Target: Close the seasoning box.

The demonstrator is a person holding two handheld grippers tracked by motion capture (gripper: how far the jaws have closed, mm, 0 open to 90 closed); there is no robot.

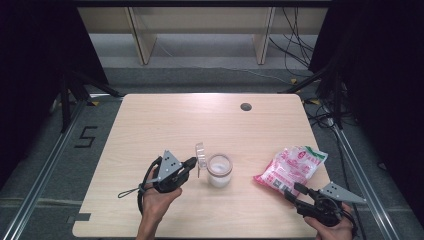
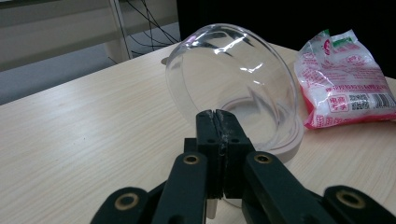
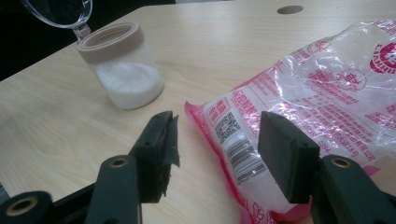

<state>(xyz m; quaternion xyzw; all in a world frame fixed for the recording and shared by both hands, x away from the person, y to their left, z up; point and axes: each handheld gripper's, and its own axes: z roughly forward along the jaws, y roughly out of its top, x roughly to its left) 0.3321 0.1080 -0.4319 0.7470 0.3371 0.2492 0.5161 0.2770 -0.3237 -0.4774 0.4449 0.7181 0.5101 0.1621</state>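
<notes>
The jar (image 1: pixel 220 170) stands near the middle of the bench (image 1: pixel 150 120), toward the person's edge, upright, with white powder or grains in its lower part and a beige collar round the mouth. In the right gripper view the jar (image 3: pixel 122 65) is uncovered; what the white stuff is can't be told. Its clear dome lid (image 1: pixel 201 156) is lifted off and held tilted just left of the jar, close to the rim; whether it touches the jar can't be made out.

The left hand-held gripper (image 1: pixel 192 162) is closed on the lid's lower edge. In the left gripper view the jaws are pressed together at the lid (image 2: pixel 233 88), and the pinched bit of plastic is hidden behind them. Through the dome the jar collar shows distorted. Only a cut-off slice of the lid (image 3: pixel 58 11) shows at the top left corner of the right gripper view.

The plastic bag (image 1: pixel 291 169), pink and white with white contents, lies flat right of the jar, well apart from it. The right hand-held gripper (image 1: pixel 292 192) is open, jaws either side of the bag's near corner (image 3: pixel 243 144), pads not pressing.

Print on the bag: red Chinese characters, a barcode and a QR code, a round red logo w/ letters too small and creased to read. A green patch sits at the far end (image 2: pixel 343 74).

A "5" is marked on the floor (image 1: pixel 86 137) left of the bench.
</notes>
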